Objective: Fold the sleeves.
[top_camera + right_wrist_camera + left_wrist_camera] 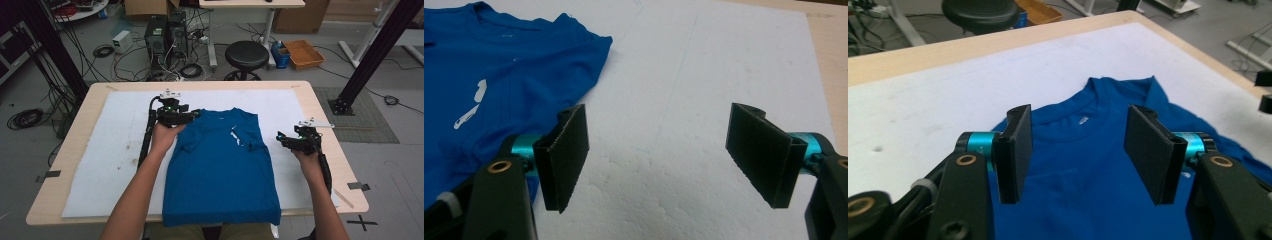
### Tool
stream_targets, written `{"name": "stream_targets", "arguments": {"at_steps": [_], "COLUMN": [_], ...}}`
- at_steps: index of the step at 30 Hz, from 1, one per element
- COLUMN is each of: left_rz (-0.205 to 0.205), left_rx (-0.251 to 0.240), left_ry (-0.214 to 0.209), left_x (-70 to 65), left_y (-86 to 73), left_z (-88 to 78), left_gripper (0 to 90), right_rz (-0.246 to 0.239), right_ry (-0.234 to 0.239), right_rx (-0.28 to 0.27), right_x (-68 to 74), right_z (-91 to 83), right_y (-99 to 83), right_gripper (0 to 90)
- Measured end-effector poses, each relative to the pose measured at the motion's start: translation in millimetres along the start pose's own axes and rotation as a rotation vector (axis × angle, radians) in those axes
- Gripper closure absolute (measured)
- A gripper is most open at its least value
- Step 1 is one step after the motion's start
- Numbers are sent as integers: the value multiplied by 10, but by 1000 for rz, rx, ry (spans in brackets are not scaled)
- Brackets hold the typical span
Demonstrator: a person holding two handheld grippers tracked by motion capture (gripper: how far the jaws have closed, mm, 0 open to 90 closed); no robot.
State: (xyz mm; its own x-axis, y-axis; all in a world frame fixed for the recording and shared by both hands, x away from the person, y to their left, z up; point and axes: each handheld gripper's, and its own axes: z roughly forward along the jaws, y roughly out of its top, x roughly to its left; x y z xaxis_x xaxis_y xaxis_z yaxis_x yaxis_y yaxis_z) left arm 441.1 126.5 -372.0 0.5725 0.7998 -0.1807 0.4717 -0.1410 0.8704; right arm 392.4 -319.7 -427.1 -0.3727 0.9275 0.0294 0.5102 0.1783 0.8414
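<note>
Left tongs (pixel 196 114) hang gaping and empty over the blue shirt's (pixel 220 165) collar; right tongs (pixel 280 137), wide too, sit off its sleeve on the bench (pixel 75 135). Shirt runs lengthwise toward me, nearer my left.

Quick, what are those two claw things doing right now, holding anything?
Left gripper: open, nothing between its jaws, above the blue T-shirt.
Right gripper: open, holding nothing, over the white mat beside the shirt.
</note>
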Motion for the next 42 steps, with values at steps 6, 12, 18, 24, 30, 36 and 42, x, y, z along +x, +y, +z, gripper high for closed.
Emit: {"name": "stream_targets", "arguments": {"at_steps": [6,12,18,24,30,36,42], "left_rz": [-9,-40,-37,-3,44,27,19], "left_rx": [-39,-75,-160,-193,-204,-202,-217], "left_ry": [33,20,-16,-42,-61,-57,-45], "left_x": [235,484,571,589,556,584,613], "left_y": [-218,-611,-800,-897,-1022,-1083,-1091], "left_z": [-203,-367,-528,-643,-736,-786,-809], "left_gripper": [291,266,266,266,266,266,266], "right_rz": [-4,-38,-26,-40,-29,-16,-28], "right_ry": [7,29,56,68,65,64,67], "right_rx": [-3,-10,4,24,16,4,14], "right_x": [22,55,34,6,-29,2,28], "right_z": [-9,18,72,56,3,7,37], "right_y": [4,9,38,29,1,5,-2], "right_gripper": [250,213,205,200,200,200,200]}}
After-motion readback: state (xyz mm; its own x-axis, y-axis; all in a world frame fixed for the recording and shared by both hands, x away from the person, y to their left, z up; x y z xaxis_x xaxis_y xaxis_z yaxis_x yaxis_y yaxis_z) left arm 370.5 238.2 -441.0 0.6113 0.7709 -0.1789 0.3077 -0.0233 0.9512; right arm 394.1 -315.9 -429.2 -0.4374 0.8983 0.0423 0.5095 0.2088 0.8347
